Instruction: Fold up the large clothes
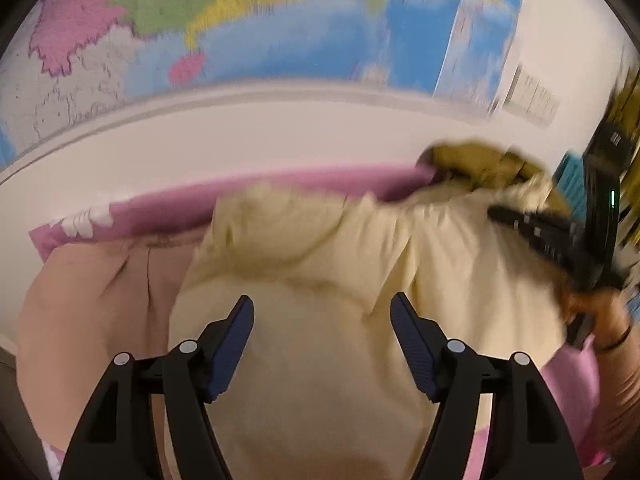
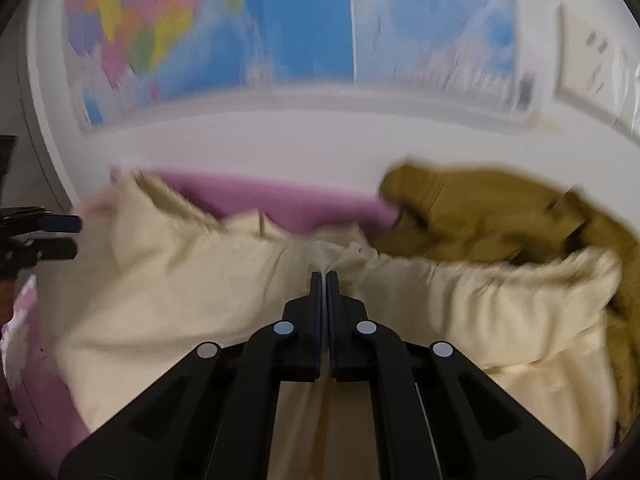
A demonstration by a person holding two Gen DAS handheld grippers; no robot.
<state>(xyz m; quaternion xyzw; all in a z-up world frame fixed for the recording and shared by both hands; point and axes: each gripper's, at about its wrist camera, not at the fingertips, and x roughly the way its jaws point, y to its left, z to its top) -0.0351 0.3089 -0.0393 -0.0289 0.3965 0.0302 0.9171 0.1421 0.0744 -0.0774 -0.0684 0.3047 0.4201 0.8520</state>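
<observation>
A large cream garment (image 1: 312, 248) lies crumpled on a pink bedsheet (image 1: 280, 188). My left gripper (image 1: 322, 300) hovers just above it, jaws wide open with nothing pinched between them. In the right wrist view my right gripper (image 2: 324, 276) is shut on a bunched fold of the cream garment (image 2: 180, 300), and a thin strip of cloth shows between the pads. The right gripper (image 1: 532, 232) also shows at the right edge of the left wrist view, held by a hand (image 1: 600, 312). The left gripper (image 2: 68, 236) appears at the far left of the right wrist view.
An olive garment (image 2: 480, 216) is heaped behind and to the right of the cream one. A pale pink garment (image 1: 100, 300) lies to its left. Behind the pink bedsheet (image 2: 280, 200) is a white wall with a colourful map (image 1: 280, 20).
</observation>
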